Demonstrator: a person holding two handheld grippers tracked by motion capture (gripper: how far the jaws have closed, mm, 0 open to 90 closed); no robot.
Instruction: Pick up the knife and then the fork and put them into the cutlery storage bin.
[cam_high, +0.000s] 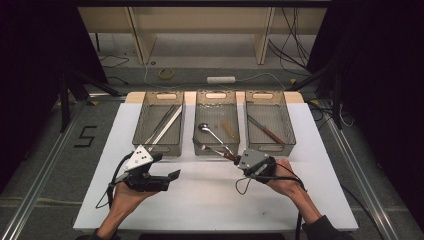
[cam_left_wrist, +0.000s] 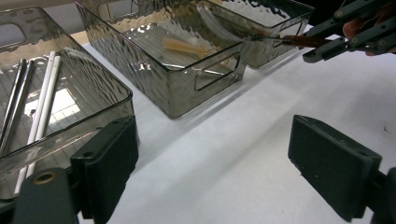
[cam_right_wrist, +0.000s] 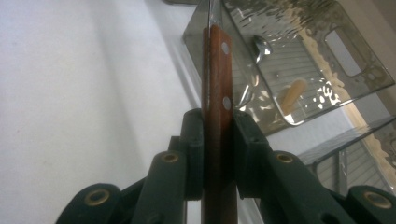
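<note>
My right gripper (cam_high: 234, 159) is shut on the riveted brown wooden handle of a knife (cam_right_wrist: 217, 70). The knife (cam_high: 216, 152) slants up and left from the jaws across the front rim of the middle clear bin (cam_high: 199, 131). In that bin lie a metal spoon (cam_high: 210, 132) and a small wooden piece (cam_high: 228, 130). My left gripper (cam_high: 170, 180) hovers over the white table, front left, open with nothing between its pads (cam_left_wrist: 105, 168). The left gripper view looks past them at my right gripper (cam_left_wrist: 327, 46) with the handle in it.
The left bin (cam_high: 140, 120) holds long metal and white sticks (cam_high: 165, 125). Another brown-handled knife (cam_high: 266, 131) lies in the right bin (cam_high: 287, 125). All three bins stand side by side at the back of the white table (cam_high: 210, 200). Cables trail from both grippers.
</note>
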